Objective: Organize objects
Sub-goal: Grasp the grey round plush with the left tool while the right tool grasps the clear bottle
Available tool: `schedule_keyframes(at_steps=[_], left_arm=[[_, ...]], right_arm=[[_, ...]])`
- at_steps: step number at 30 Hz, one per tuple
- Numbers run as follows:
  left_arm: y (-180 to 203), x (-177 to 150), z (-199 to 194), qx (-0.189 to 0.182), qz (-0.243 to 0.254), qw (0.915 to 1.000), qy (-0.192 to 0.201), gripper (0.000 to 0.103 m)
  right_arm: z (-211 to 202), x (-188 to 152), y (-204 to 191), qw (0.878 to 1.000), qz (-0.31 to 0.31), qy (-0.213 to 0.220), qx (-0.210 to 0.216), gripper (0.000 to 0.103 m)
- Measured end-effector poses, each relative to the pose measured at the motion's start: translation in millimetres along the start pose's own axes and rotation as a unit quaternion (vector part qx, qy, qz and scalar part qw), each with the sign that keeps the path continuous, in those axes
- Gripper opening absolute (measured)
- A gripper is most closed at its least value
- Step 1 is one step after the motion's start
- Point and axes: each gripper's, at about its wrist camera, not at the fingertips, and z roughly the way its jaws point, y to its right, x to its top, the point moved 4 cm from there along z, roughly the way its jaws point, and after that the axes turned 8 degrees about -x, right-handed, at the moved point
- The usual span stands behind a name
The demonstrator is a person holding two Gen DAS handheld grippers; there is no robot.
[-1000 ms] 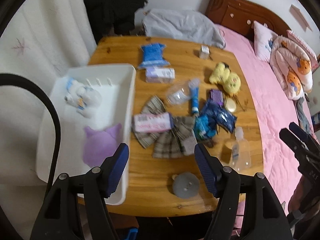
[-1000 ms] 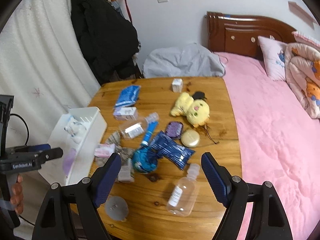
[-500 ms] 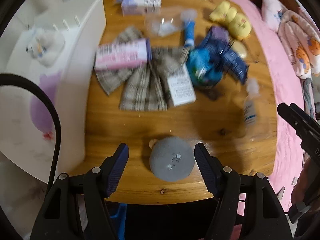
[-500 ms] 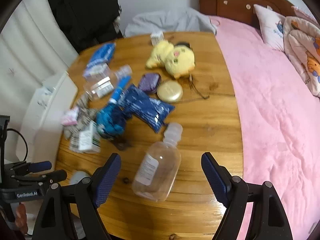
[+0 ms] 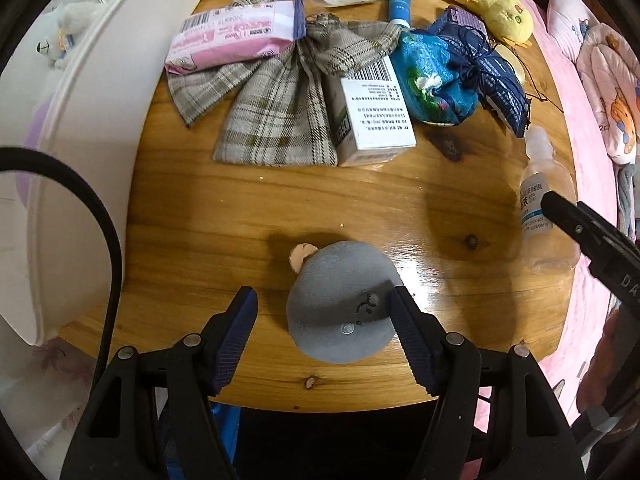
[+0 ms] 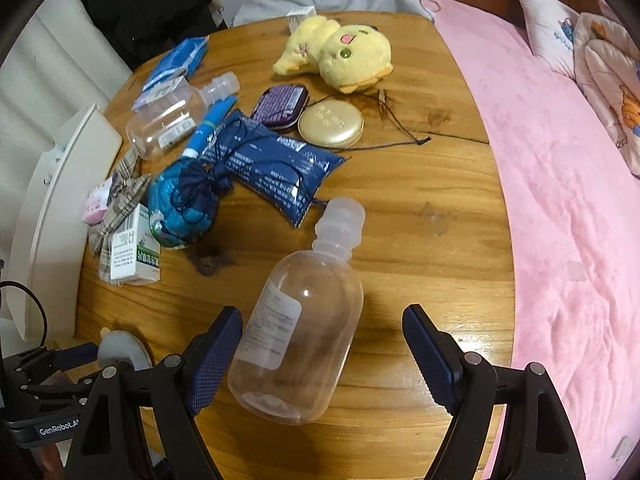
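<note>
Glossy wood table point(image 6: 420, 168) – clear plastic bottle point(image 6: 300, 336) – checked cloth bow point(image 5: 280, 92).

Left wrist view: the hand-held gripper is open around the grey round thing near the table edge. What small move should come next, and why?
Probably close the left hand-held gripper on the grey round item. Its fingers are open and flank the item, the right pad touching or nearly so, the left one apart. The white bin stands on the left, a likely destination.

Black grippers point(image 5: 322, 320), blue ribbed pads point(image 6: 214, 358) (silver screws).
</note>
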Motion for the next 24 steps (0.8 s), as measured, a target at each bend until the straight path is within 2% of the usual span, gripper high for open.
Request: schedule_keyframes(at_steps=[17, 20, 21, 24], left_arm=[[13, -27, 10, -0.017, 0.003, 0.9998, -0.004, 0.075], [17, -31, 12, -0.02, 0.006, 0.9998, -0.004, 0.075], [17, -33, 12, -0.021, 0.008, 0.9997, -0.006, 0.075], [19, -38, 12, -0.029, 0.016, 0.9995, -0.006, 0.069]], right_arm=[[14, -8, -2, 1.0, 0.001, -0.023, -0.012, 0.083], [20, -11, -2, 0.999, 0.001, -0.04, -0.012, 0.073], [22, -12, -3, 0.999, 0.001, -0.044, -0.011, 0.066], [24, -14, -4, 0.999, -0.004, -0.045, -0.017, 0.058]])
